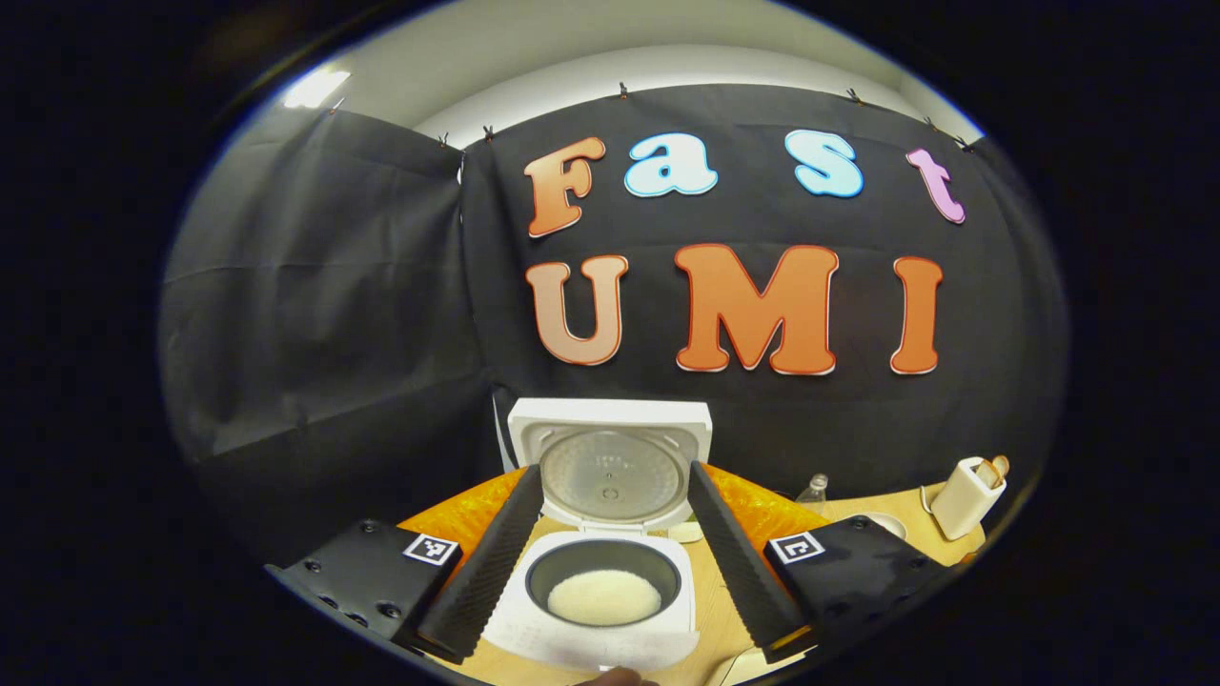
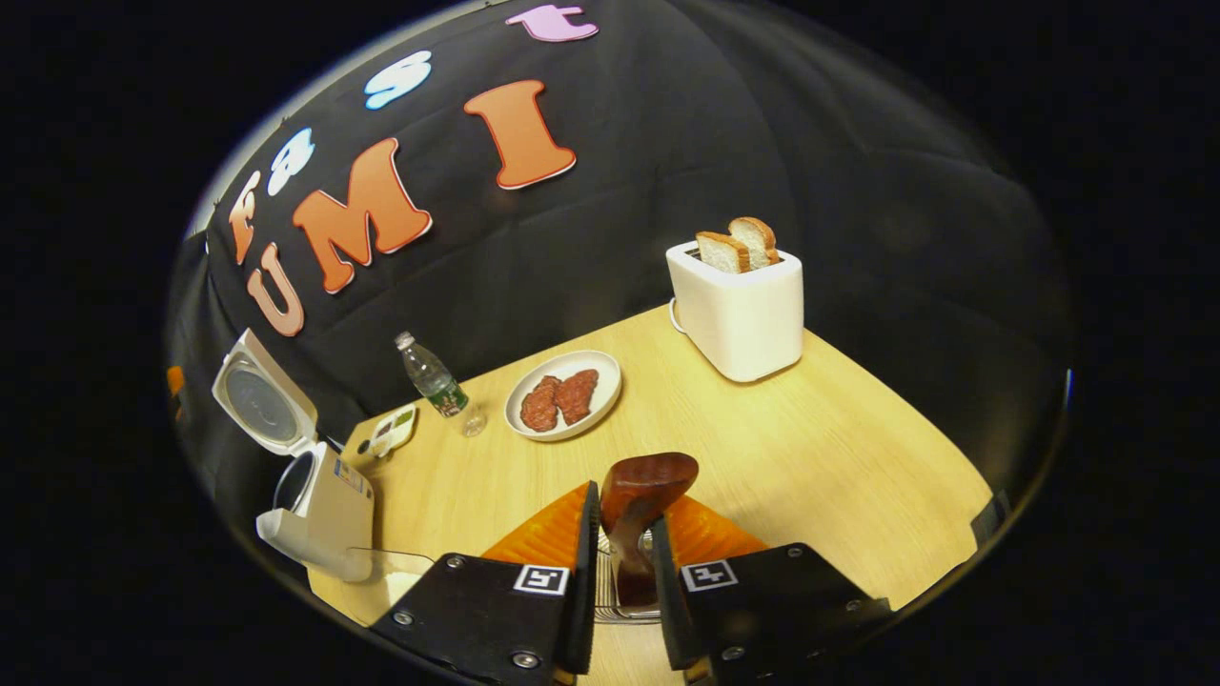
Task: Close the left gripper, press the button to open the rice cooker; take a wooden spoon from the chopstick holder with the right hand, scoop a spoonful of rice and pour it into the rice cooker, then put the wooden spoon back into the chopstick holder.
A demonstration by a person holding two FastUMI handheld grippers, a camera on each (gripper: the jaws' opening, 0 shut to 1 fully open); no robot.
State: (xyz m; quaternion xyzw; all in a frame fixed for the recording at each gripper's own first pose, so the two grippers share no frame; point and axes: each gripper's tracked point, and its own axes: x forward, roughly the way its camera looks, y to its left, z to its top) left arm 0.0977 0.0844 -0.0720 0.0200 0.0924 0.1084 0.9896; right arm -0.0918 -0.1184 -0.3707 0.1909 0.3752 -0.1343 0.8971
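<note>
Wooden spoon [image 2: 637,505] stands pinched between the right gripper's [image 2: 624,553] fingers over the wire chopstick holder [image 2: 602,593]. Left gripper [image 1: 610,557] fingers are spread around the open rice cooker [image 1: 610,514] holding rice [image 1: 604,597].

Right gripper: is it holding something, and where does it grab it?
Yes. The right gripper is shut on the wooden spoon, gripping its handle just below the bowl.

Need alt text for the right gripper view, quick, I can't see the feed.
The right gripper is shut on a wooden spoon above a wire chopstick holder. Beyond on the wooden table: a plate of meat, toaster, bottle, and the open rice cooker at left.
</note>
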